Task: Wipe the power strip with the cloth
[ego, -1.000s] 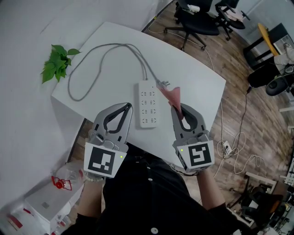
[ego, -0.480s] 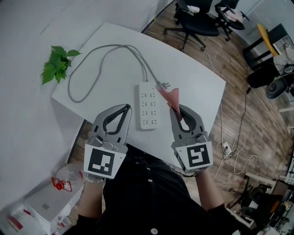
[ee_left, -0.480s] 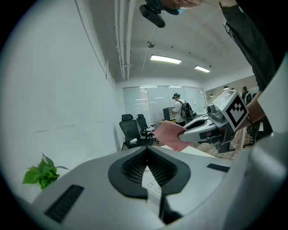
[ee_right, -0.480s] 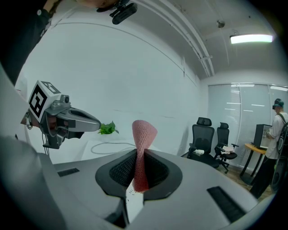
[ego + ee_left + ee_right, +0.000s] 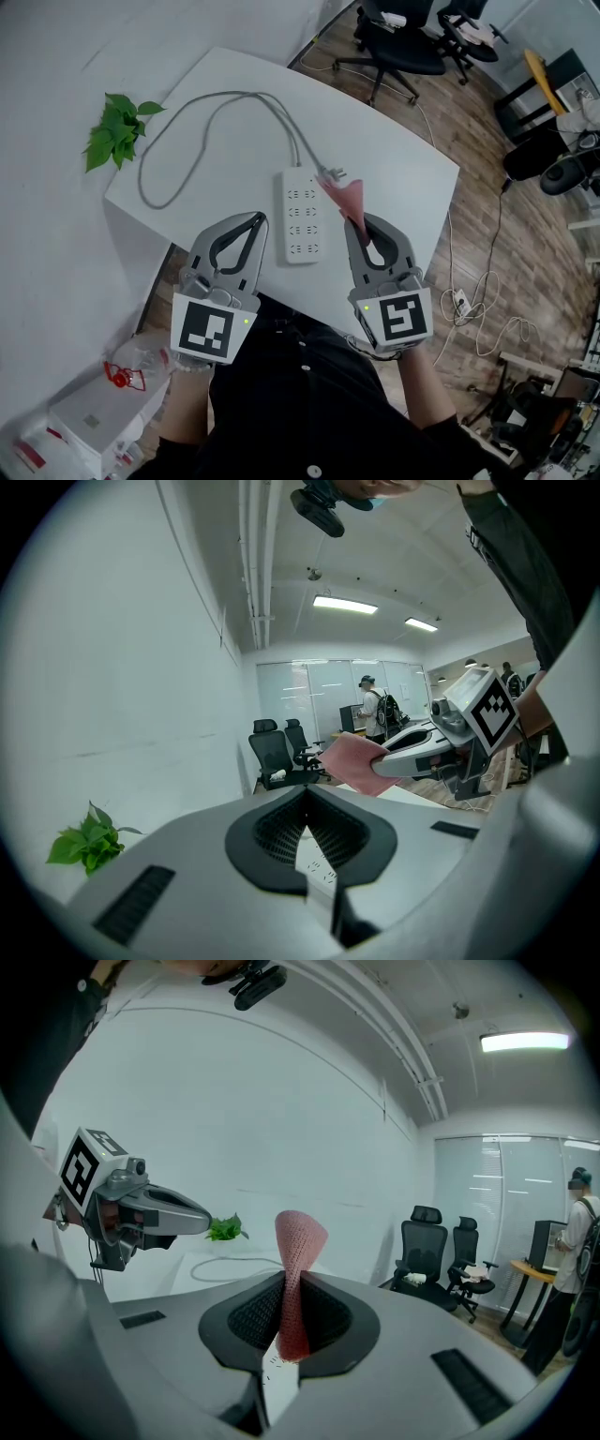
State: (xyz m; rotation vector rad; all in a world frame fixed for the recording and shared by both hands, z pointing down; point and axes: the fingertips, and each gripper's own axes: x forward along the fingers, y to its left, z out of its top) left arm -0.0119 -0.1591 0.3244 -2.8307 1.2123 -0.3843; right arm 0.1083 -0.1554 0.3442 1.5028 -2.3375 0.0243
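A white power strip (image 5: pixel 298 214) lies flat on the white table (image 5: pixel 403 155), its grey cable (image 5: pixel 192 114) looping off to the far left. My right gripper (image 5: pixel 355 221) hovers just right of the strip, shut on a pink cloth (image 5: pixel 347 198) that sticks out past its tips over the strip's right edge. In the right gripper view the cloth (image 5: pixel 298 1269) stands pinched between the jaws. My left gripper (image 5: pixel 260 218) is to the left of the strip's near end, shut with nothing in it. In the left gripper view a bit of the strip (image 5: pixel 315 861) shows below the jaws.
A green potted plant (image 5: pixel 116 130) sits off the table's left corner. A loose plug (image 5: pixel 334 172) lies by the strip's far end. Black office chairs (image 5: pixel 394 36) stand beyond the table on the wooden floor. Cables (image 5: pixel 487 309) trail on the floor at the right.
My right gripper, with the cloth, has drifted slightly left toward the power strip. The left gripper has barely moved.
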